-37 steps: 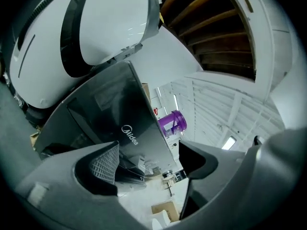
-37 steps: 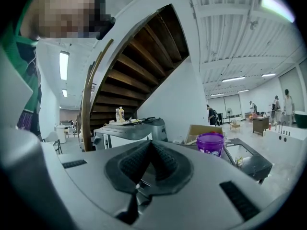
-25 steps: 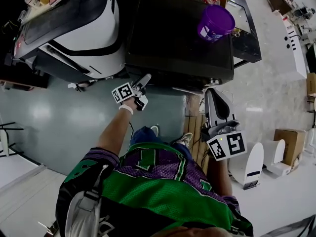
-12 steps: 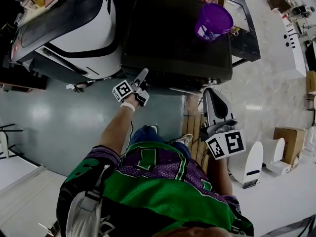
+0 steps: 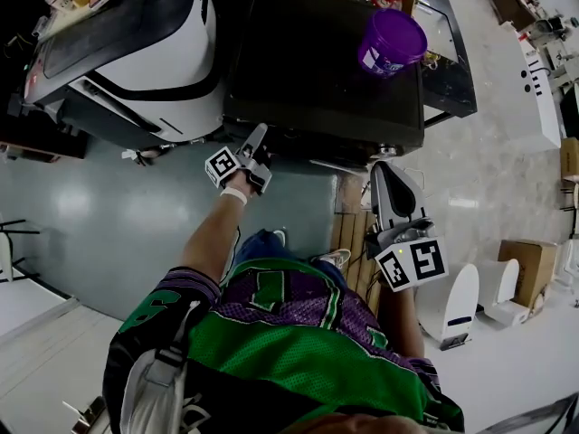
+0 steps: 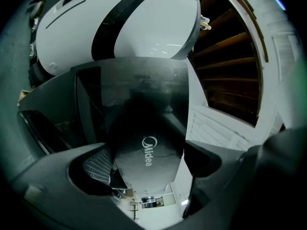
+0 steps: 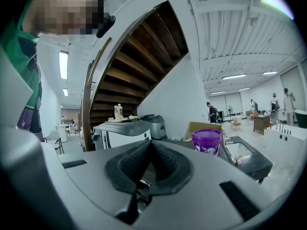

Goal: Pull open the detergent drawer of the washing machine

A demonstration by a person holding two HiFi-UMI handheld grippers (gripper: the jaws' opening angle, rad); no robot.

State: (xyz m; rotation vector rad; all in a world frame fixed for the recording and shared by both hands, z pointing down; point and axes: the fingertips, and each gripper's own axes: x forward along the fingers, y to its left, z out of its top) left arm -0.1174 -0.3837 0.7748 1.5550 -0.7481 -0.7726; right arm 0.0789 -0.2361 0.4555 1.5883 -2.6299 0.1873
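The dark washing machine [image 5: 326,61] stands ahead of me, seen from above. My left gripper [image 5: 256,143] points level at its upper front left corner. In the left gripper view the jaws of that gripper [image 6: 151,163] stand wide open, rolled to one side. A dark front panel with a Midea logo [image 6: 144,128] fills the gap between them, and I cannot tell whether the pads touch it. My right gripper [image 5: 384,172] hangs before the machine's right front, shut with its ribbed pads [image 7: 160,159] together and nothing in them.
A purple tub [image 5: 395,41] sits on the machine's top, also seen from the right gripper [image 7: 207,142]. A white and black appliance [image 5: 154,52] stands to the left. A wooden staircase [image 7: 139,66] rises behind. A cardboard box [image 5: 529,256] and white parts [image 5: 461,301] lie at the right.
The left gripper has rolled about its own axis and edged slightly closer to the machine's front. The right gripper has stayed where it was.
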